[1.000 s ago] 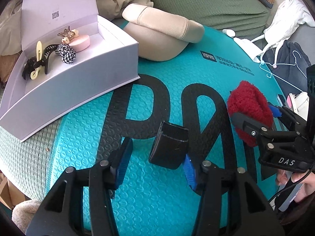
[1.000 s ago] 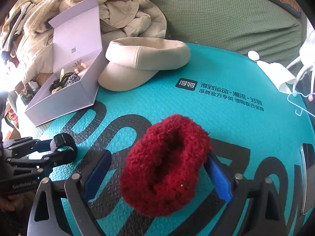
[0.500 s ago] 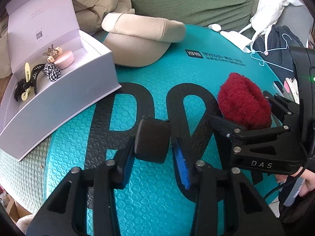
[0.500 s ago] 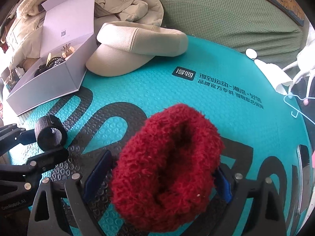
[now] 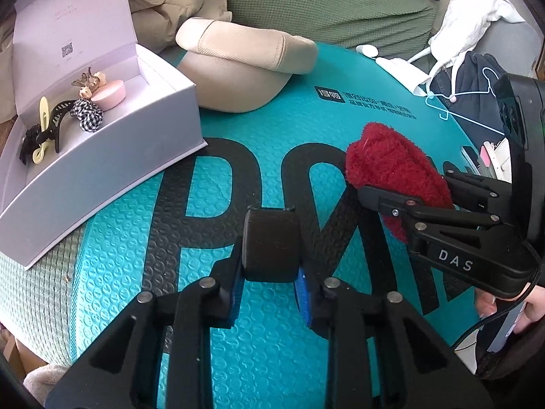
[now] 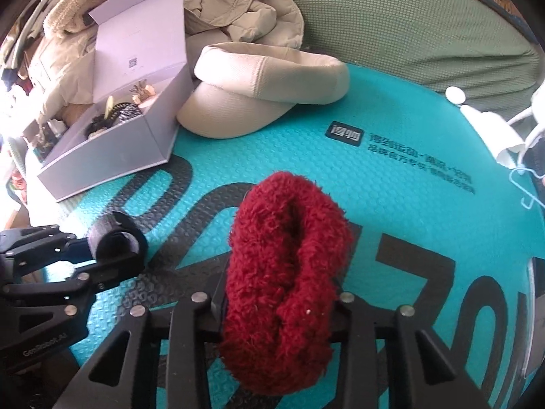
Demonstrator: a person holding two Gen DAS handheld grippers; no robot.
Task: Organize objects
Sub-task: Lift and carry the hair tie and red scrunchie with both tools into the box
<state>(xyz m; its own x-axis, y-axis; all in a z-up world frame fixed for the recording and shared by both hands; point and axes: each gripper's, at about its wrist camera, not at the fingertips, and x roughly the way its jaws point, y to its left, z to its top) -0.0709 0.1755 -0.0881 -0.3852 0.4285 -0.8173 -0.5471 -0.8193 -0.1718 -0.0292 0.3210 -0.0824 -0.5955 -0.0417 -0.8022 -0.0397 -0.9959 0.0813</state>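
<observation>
Far left of the left gripper (image 5: pixel 270 281), the open white box (image 5: pixel 119 156) is holding hair clips (image 5: pixel 44 129), a checked scrunchie (image 5: pixel 87 117) and a pink case (image 5: pixel 110 93). That gripper's fingers are clamping a black band (image 5: pixel 270 245), while to its right the right gripper (image 6: pixel 279 306) is squeezing a red fuzzy scrunchie (image 6: pixel 286 279). Both are hanging over a teal mat (image 5: pixel 265 341), with a beige cap (image 5: pixel 245 64) lying ahead.

Teal mat (image 5: pixel 272 341); cap (image 5: pixel 245 64); box (image 5: pixel 112 156).

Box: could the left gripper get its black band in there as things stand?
Probably yes. The box is open with its lid up, and only bare mat lies between it and the left gripper, shut on the black band.
</observation>
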